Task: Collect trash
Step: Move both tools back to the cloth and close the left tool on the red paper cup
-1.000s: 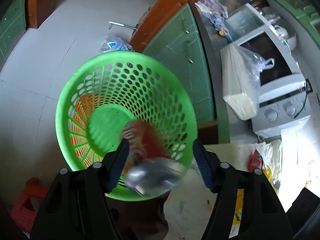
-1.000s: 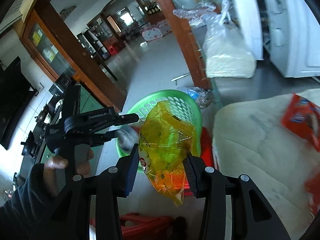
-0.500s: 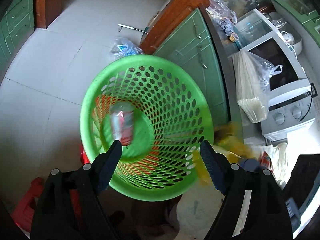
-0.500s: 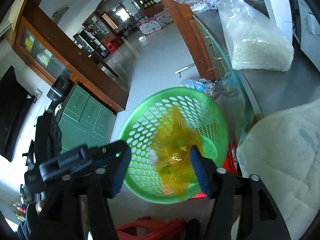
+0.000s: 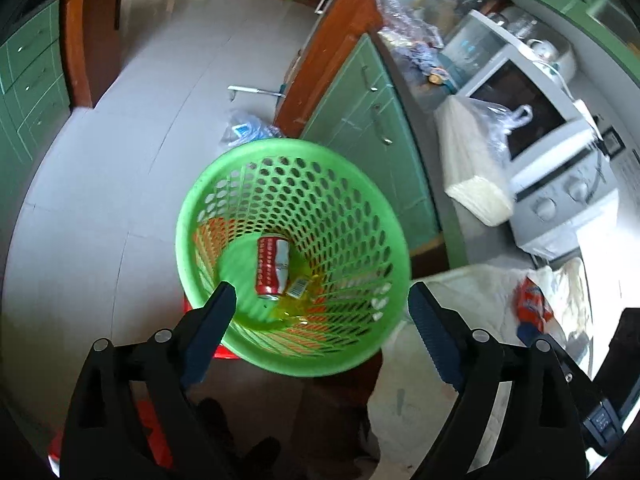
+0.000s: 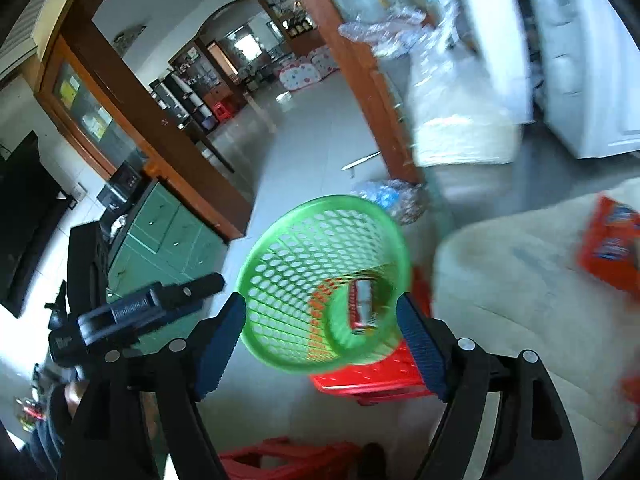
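A green perforated basket (image 5: 200, 208) stands on a red stool below both grippers; it also shows in the right wrist view (image 6: 280, 256). A red can (image 5: 272, 266) and a yellow wrapper (image 5: 296, 300) lie at its bottom; the can shows in the right wrist view (image 6: 362, 308). My left gripper (image 5: 322, 300) is open and empty above the basket. My right gripper (image 6: 320, 312) is open and empty above it too. The left gripper appears in the right wrist view (image 6: 136, 312). An orange snack packet (image 5: 532, 304) lies on the cloth-covered table; it also shows in the right wrist view (image 6: 608, 244).
The red stool (image 6: 372, 376) carries the basket. A green cabinet (image 5: 368, 128) holds a bag of white grains (image 5: 472, 168) and a microwave (image 5: 548, 148). A plastic bag (image 5: 248, 132) lies on the tiled floor. Another red stool (image 6: 280, 456) sits near the bottom.
The can dropped from my left gripper into the basket. My right gripper opened and the yellow wrapper fell in beside the can. Both grippers have risen.
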{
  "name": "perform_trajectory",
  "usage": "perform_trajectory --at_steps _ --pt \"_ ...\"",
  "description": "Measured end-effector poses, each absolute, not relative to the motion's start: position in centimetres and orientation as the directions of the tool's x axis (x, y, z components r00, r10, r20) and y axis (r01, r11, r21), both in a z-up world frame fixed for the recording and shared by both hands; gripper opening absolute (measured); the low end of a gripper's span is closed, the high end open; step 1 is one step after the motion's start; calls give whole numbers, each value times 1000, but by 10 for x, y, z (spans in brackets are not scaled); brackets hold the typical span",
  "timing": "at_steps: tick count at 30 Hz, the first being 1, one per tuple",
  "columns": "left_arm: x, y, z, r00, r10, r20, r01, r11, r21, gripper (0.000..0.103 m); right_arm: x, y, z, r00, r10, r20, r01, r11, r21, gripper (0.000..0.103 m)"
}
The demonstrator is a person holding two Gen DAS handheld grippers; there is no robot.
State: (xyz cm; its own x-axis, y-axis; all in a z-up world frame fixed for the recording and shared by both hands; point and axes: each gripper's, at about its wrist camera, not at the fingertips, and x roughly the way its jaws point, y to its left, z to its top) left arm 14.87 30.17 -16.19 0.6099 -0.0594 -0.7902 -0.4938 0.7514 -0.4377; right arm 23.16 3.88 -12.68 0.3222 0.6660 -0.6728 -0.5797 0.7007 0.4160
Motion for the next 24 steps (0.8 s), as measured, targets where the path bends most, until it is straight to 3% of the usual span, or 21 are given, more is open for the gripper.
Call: perform_trajectory --at_steps 24 --pt "144 151 -121 623 -218 -751 -286 830 -478 91 145 -257 -106 650 363 -668 -221 931 291 85"
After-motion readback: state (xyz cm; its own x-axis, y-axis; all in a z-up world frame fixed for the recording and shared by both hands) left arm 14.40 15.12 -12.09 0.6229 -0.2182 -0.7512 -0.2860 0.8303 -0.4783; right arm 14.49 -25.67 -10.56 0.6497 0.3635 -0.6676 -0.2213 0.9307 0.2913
